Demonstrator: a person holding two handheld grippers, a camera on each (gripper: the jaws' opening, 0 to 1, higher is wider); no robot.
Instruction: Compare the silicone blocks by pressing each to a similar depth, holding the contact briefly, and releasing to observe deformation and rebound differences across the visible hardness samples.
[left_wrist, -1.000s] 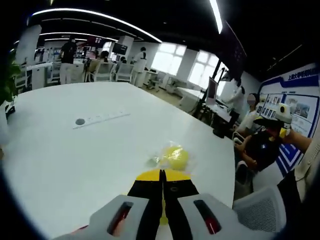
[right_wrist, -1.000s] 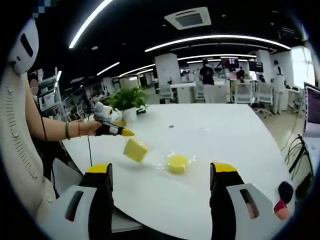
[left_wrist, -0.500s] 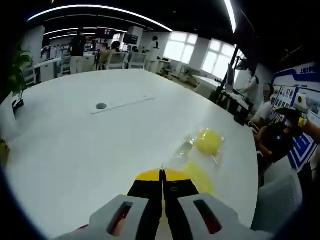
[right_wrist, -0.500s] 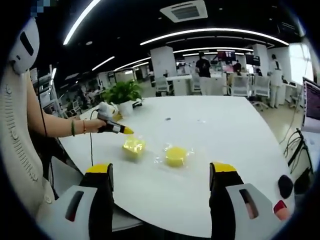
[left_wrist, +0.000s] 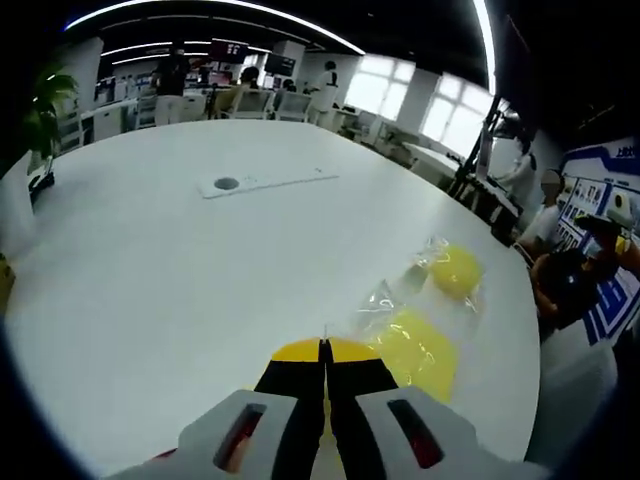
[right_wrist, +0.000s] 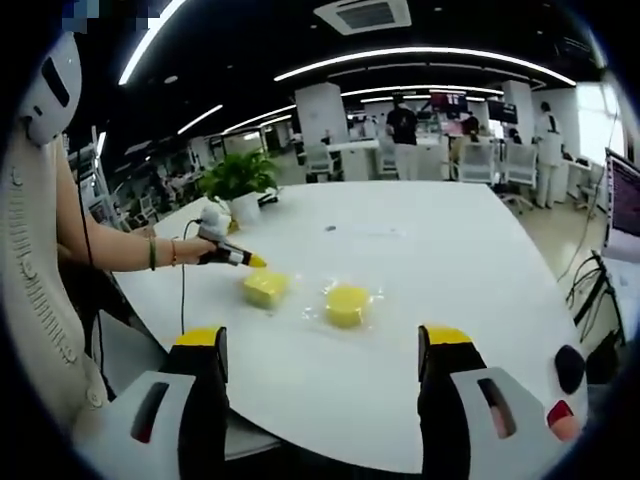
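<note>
Just past our closed fingertips in the left gripper view, the square yellow block (left_wrist: 415, 350) lies on the white table (left_wrist: 180, 260), a little to the right of the tips, with the round yellow block (left_wrist: 455, 270) beyond it on the same side. Both sit in crinkled clear wrapping (left_wrist: 385, 300). Our left gripper (left_wrist: 322, 362) has its jaws pressed together with nothing visible between them. We judge the step in hand to be the first press on the square block. To do it well, we bring the joined tips down on the middle of its top face, sink them only a little, pause, then lift straight up, so that the same depth can be repeated on the round block. We cannot make out whether the tips already touch the block, since our own jaws hide the near edge. The wrapping blurs each block's outline.

Ahead of our spread jaws in the right gripper view, both blocks lie well beyond the tips: the square yellow block (right_wrist: 264, 288) toward the left finger, the round yellow block (right_wrist: 347, 303) between the two fingers. Our right gripper (right_wrist: 325, 345) stands wide open and empty. The left gripper (right_wrist: 232, 257) shows at the square block's far-left edge, held in a hand (right_wrist: 203, 247). From here the gap between its tip and the block is too small to judge, and any dent is too fine to see.
</note>
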